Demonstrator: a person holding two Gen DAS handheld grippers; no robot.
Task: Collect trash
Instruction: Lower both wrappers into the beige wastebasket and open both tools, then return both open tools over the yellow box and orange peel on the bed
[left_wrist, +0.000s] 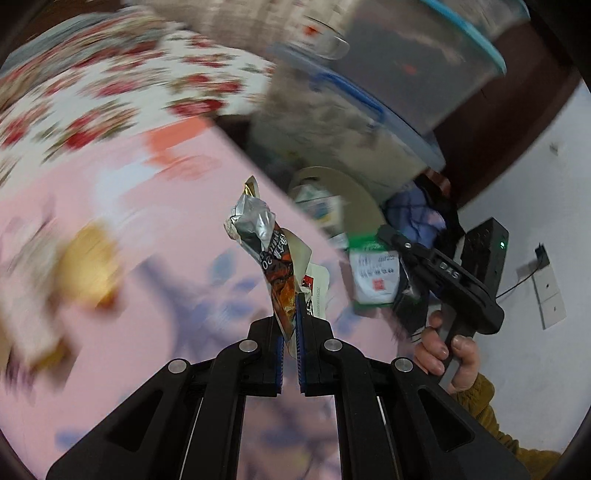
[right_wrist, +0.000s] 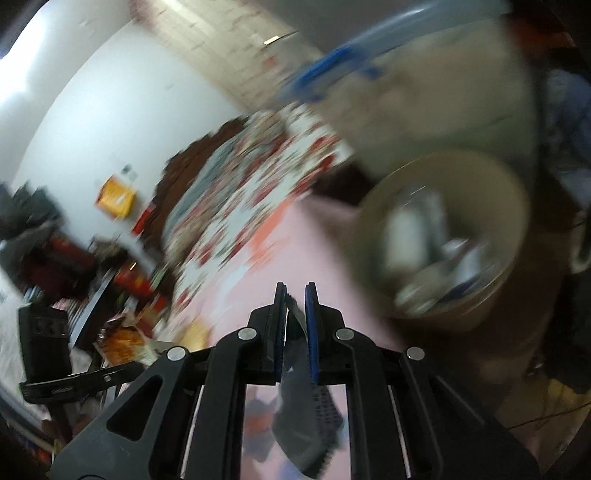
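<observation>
My left gripper (left_wrist: 295, 306) is shut on a crumpled snack wrapper (left_wrist: 273, 251), silver and orange-black, which sticks up from the pads over the pink sheet (left_wrist: 166, 258). My right gripper (right_wrist: 295, 291) is shut on a thin packet (right_wrist: 306, 424) that looks dark from here. The left wrist view shows the same packet (left_wrist: 373, 273) as green and white, with the right gripper (left_wrist: 388, 236) in a hand (left_wrist: 443, 347) beside it. A round tan bin (right_wrist: 373, 206) with trash inside stands just beyond the sheet's edge, ahead and to the right. The bin's rim (left_wrist: 354, 195) shows behind the wrapper.
Clear storage boxes with blue lids (left_wrist: 354, 92) are stacked above the bin. A floral quilt (left_wrist: 110, 92) lies on the far part of the bed. Blurred yellow clutter (left_wrist: 88, 266) sits on the sheet at left. A white wall with a socket (left_wrist: 550, 291) is at right.
</observation>
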